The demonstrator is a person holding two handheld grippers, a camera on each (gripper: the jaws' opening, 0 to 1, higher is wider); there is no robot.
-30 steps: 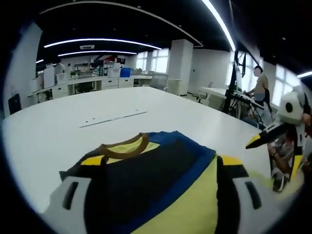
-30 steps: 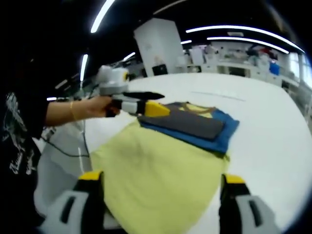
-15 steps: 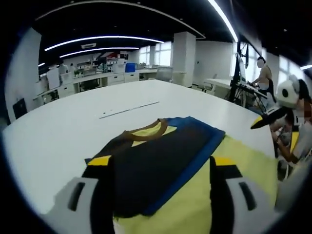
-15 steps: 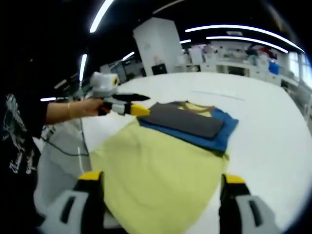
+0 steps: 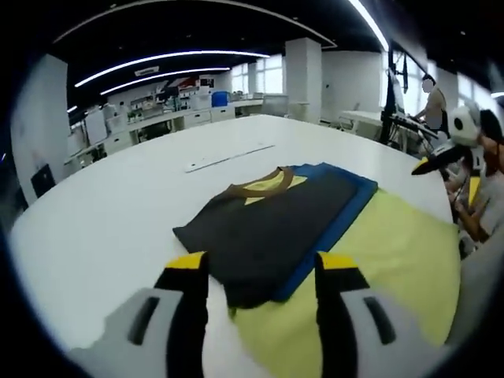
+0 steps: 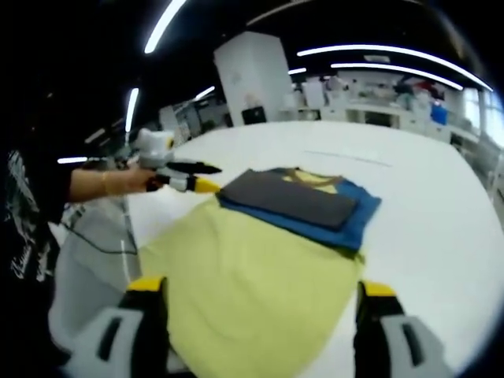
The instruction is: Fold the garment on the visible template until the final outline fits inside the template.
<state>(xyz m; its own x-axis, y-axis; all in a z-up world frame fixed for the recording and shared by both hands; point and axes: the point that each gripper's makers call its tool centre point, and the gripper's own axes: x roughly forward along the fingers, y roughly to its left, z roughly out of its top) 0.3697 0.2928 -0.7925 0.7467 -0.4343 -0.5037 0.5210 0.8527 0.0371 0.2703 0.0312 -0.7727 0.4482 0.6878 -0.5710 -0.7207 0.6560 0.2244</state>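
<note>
On the white table (image 5: 102,213) lies the garment (image 5: 272,228), a shirt folded so that a dark grey panel sits on top of a blue layer, with a brown collar (image 5: 256,187) and a bit of yellow showing at the far end. Its yellow body (image 6: 252,291) spreads flat toward the right gripper, unfolded and much wider than the folded part.

From the left gripper view, the left gripper (image 5: 260,303) hangs just short of the dark panel's near corner, its two yellow-tipped jaws standing apart with nothing between them. Whether the tips touch the cloth is hard to tell. The right gripper (image 5: 441,153) shows at the far right edge, held up off the table.

From the right gripper view, the right gripper (image 6: 256,311) has its jaws spread wide on either side of the yellow cloth's near edge, holding nothing. The left gripper (image 6: 185,175) reaches in from the left, held in a hand (image 6: 130,179), its dark jaws pointing at the folded stack's corner and lying just beside it; its yellow tip is near the blue layer's edge.

A thin pale strip (image 5: 228,157) lies on the table beyond the collar, well apart from the shirt. Farther back stand desks, a white pillar (image 5: 303,75) and a person (image 5: 433,98) at a stand.
</note>
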